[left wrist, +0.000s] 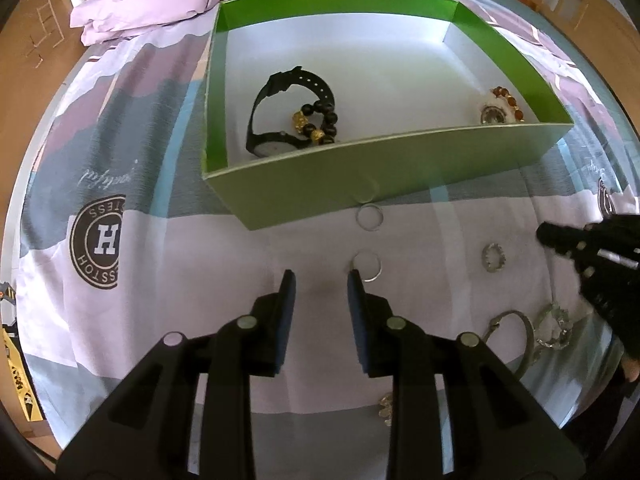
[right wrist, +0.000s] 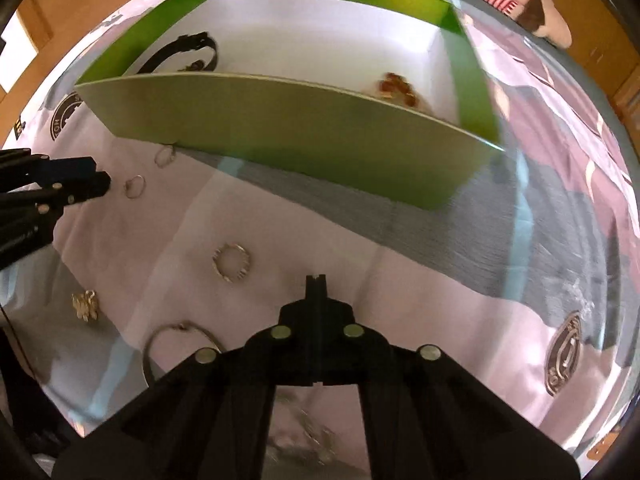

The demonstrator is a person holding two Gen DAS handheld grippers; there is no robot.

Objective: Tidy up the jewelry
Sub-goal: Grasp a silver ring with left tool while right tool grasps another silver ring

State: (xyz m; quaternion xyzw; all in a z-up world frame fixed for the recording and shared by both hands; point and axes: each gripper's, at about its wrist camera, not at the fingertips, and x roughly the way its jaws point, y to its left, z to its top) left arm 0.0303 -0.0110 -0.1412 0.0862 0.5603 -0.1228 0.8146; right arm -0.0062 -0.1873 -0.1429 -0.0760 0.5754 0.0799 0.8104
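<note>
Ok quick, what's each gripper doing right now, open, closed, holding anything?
Left gripper: open, empty, fingers beside a plain ring.
Right gripper: closed, nothing visible between its fingers.

Left gripper [left wrist: 321, 280] held low and level, pointing toward the far side, jaws parted with a clear gap between the two blue-padded fingers [left wrist: 287, 300]. Right gripper [right wrist: 316, 280] also angled forward and slightly down, jaws pressed fully together, nothing visible between the tips. Seen from the left wrist view, right gripper [left wrist: 548, 234] reached in from the right edge, a little farther forward than the left one and well apart from it.
</note>
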